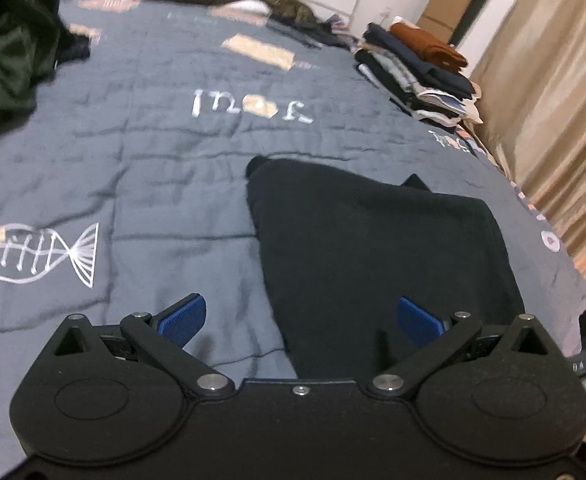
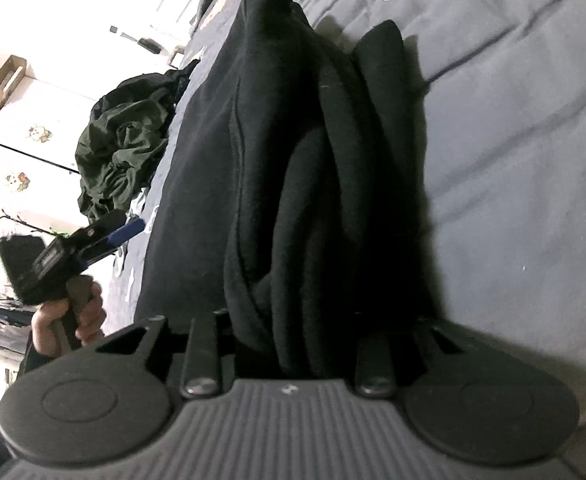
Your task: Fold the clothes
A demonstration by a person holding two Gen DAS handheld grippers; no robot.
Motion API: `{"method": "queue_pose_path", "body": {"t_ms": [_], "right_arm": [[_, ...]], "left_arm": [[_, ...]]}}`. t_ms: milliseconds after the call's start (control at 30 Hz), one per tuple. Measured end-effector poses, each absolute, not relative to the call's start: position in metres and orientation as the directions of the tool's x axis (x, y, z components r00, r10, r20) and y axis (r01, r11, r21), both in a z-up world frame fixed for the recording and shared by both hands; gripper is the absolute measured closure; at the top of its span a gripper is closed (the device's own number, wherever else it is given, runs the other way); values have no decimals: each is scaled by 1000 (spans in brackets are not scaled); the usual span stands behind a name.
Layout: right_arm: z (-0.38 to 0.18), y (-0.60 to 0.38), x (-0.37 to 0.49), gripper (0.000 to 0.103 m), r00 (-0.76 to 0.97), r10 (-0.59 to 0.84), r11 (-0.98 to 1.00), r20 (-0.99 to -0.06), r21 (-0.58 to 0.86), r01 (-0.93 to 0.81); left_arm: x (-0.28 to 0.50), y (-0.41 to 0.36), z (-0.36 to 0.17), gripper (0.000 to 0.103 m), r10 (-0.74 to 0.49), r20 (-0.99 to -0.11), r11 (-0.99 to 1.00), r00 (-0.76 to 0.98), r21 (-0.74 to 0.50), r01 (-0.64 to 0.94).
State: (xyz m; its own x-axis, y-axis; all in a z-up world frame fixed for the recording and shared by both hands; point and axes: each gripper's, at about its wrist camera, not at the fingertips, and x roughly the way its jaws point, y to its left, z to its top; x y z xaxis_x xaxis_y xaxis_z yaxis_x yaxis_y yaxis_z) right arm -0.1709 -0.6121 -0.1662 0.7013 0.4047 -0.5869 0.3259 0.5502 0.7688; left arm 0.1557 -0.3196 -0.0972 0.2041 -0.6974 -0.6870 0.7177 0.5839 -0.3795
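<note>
Left claw (image 1: 301, 320), jaws wide and empty, hovers over the near left edge of the black garment (image 1: 373, 248) on the quilt (image 1: 153, 152), probably to take it, while right claw (image 2: 293, 344) pinches its bunched hem to anchor the fold.

The left gripper (image 1: 301, 316) is held above a grey bedspread (image 1: 153, 168) with its blue pads (image 1: 185, 316) spread wide; a black garment (image 1: 373, 248) is laid flat just ahead. A stack of folded clothes (image 1: 417, 76) is seen at the far right edge; a dark green heap (image 1: 5, 40) is seen far left.
</note>
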Motion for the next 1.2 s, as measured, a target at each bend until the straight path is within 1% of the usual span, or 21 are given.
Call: {"method": "queue_pose_path", "body": {"t_ms": [200, 333, 433, 533, 833, 1133, 1200], "right_arm": [[-165, -610, -172, 73, 701, 401, 553, -589, 766, 327], [-165, -608, -172, 73, 703, 399, 555, -588, 766, 326], [-164, -608, -170, 73, 702, 398, 557, -590, 764, 327], [-165, -607, -170, 73, 703, 399, 554, -588, 766, 326], [-164, -609, -169, 73, 702, 402, 553, -588, 767, 326], [-163, -607, -168, 73, 697, 398, 559, -596, 760, 331], [-163, -607, -168, 73, 697, 398, 559, -596, 760, 332]], "left_arm": [[189, -331, -115, 0, -775, -630, 514, 53, -578, 634], [203, -351, -133, 0, -785, -619, 490, -19, -639, 593], [210, -368, -148, 2, -762, -646, 505, -47, -638, 581], [212, -380, -156, 2, -758, -650, 497, -62, -637, 589], [211, -405, -161, 1, -762, -640, 459, -94, -637, 619], [216, -414, -159, 2, -731, -667, 441, -144, -623, 646], [213, -415, -155, 8, -724, -671, 428, -157, -617, 660]]}}
